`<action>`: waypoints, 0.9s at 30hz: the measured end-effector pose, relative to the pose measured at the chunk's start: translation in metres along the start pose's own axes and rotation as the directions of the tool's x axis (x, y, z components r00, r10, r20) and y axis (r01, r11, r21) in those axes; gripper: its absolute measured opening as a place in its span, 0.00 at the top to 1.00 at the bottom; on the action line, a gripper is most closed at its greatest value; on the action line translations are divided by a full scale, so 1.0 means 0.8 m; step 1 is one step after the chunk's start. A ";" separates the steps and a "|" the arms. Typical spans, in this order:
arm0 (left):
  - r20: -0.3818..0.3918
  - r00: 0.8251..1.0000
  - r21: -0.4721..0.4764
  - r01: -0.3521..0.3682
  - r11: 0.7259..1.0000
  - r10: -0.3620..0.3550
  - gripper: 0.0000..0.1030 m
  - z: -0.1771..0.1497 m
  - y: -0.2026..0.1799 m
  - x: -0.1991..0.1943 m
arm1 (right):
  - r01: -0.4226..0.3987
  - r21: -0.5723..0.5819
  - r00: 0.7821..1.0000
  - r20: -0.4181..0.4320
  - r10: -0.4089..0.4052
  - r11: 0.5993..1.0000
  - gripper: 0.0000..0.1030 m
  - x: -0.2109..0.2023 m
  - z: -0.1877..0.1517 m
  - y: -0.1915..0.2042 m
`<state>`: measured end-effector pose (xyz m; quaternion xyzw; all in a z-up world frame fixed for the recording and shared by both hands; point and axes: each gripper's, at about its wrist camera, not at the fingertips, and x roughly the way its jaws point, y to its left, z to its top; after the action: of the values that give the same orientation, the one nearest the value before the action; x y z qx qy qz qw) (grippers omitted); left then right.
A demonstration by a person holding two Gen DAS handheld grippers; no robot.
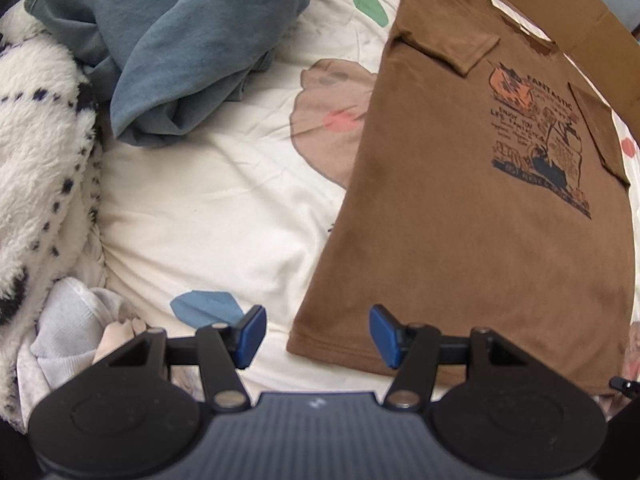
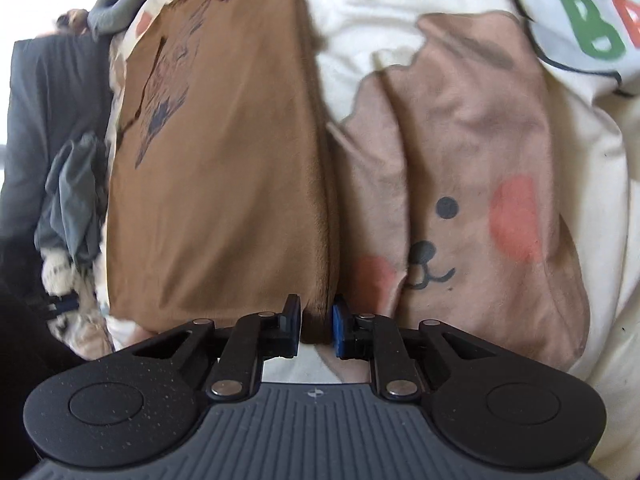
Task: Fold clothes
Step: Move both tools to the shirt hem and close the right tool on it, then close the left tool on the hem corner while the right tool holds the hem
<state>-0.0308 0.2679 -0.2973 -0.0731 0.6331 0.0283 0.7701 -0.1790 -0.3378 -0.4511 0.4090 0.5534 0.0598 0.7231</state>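
Left gripper: the left gripper (image 1: 313, 336) hangs above the bedsheet (image 1: 208, 208), blue pads (image 1: 251, 334) spread wide and nothing between them, released; its right pad sits over the near hem corner of the shirt
Right gripper: the right gripper (image 2: 316, 330) is clenched on the brown T-shirt (image 2: 216, 184), a pinched fold of the shirt's near corner sitting right between the 2 pads (image 2: 339, 330); no earlier picture to compare
Brown T-shirt: the brown T-shirt (image 1: 472, 216) lies flat on the bed, both sleeves folded in over the body, so it forms 1 long rectangle; a printed graphic (image 1: 540, 136) with the word FANTASTIC faces up toward the collar end
Where it lies: toward the far right side of the bed in the left wrist view, collar end near a cardboard box (image 1: 580, 20) at the bed's edge, hem end nearest the grippers
Bedsheet: cream, printed with a brown bear face (image 2: 472, 184) with pink cheeks, just beside the shirt's long edge
Other clothes: a crumpled blue-grey garment (image 1: 172, 48) piled at the far left of the bed, well apart from the shirt
Left edge: a fluffy white blanket with dark spots (image 1: 36, 168) bunched along the side
Person: bare toes (image 1: 120, 330) and a pale trouser cuff (image 1: 68, 320) at the near left corner
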 end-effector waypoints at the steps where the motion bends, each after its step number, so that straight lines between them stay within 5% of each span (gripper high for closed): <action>1: 0.003 1.000 0.000 0.000 1.000 0.000 0.42 0.001 0.000 -0.001 | -0.010 0.024 1.000 0.006 0.009 1.000 0.84 0.001 0.002 -0.005; 14: 0.003 1.000 -0.025 0.024 0.999 -0.024 0.42 0.003 0.007 0.013 | -0.076 0.191 0.996 -0.020 0.082 0.979 0.83 0.015 0.009 -0.034; 23: -0.017 0.999 -0.027 0.034 0.999 -0.035 0.42 -0.008 0.013 0.024 | -0.147 0.176 0.986 -0.049 0.158 0.973 0.84 0.001 0.018 -0.026; 27: -0.018 0.999 -0.039 0.038 0.999 -0.039 0.42 -0.008 0.021 0.025 | -0.118 0.169 0.990 -0.059 0.130 0.978 0.84 0.008 0.020 -0.021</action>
<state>-0.0355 0.2828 -0.3196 -0.1004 0.6383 0.0252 0.7628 -0.1693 -0.3538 -0.4664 0.4989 0.5547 0.0727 0.6619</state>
